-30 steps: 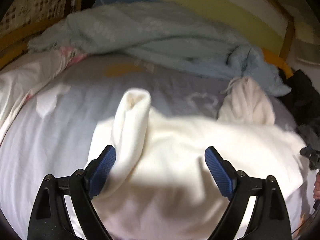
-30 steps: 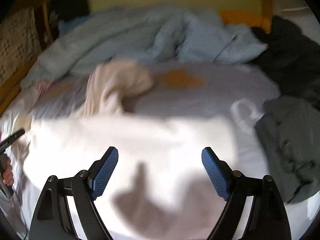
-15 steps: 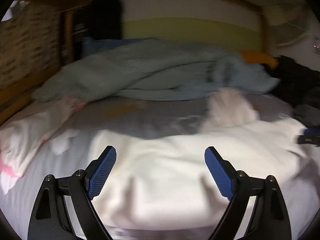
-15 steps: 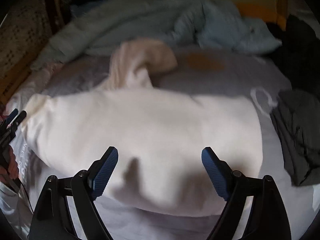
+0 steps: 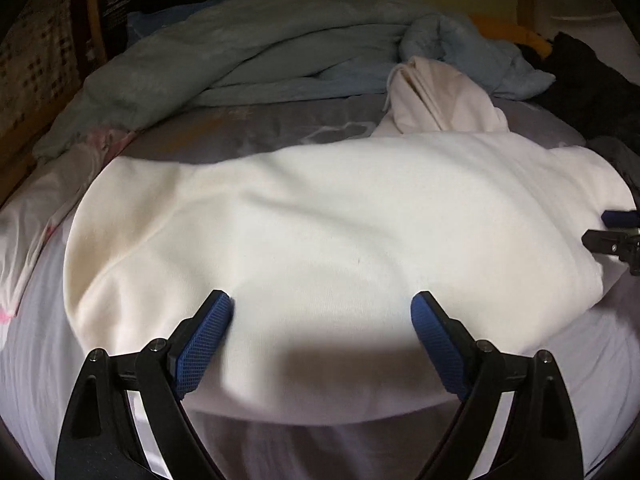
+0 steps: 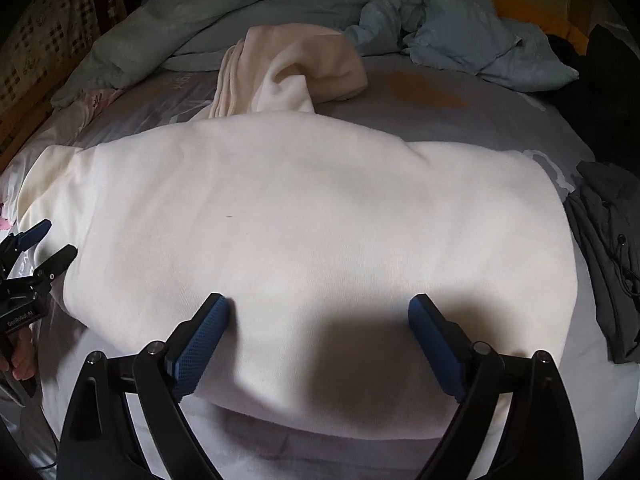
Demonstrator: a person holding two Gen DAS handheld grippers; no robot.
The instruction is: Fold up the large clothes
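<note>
A large cream sweatshirt (image 5: 328, 240) lies spread flat across the bed, its hood (image 5: 436, 96) bunched at the far side. It also shows in the right wrist view (image 6: 320, 232) with the hood (image 6: 296, 72) behind it. My left gripper (image 5: 322, 320) is open and empty above the garment's near left part. My right gripper (image 6: 318, 320) is open and empty above its near right part. Each gripper shows at the edge of the other's view: the right one (image 5: 616, 236), the left one (image 6: 32, 260).
A pale blue duvet (image 5: 248, 60) is piled along the far side of the bed. A grey garment (image 6: 612, 256) lies to the right, dark clothes (image 5: 592, 84) at the far right. A white floral pillow (image 5: 28, 216) lies to the left.
The upright fold of cream cloth by my left gripper a second ago now lies flat. Both grippers have drawn back toward the near edge and stayed open.
</note>
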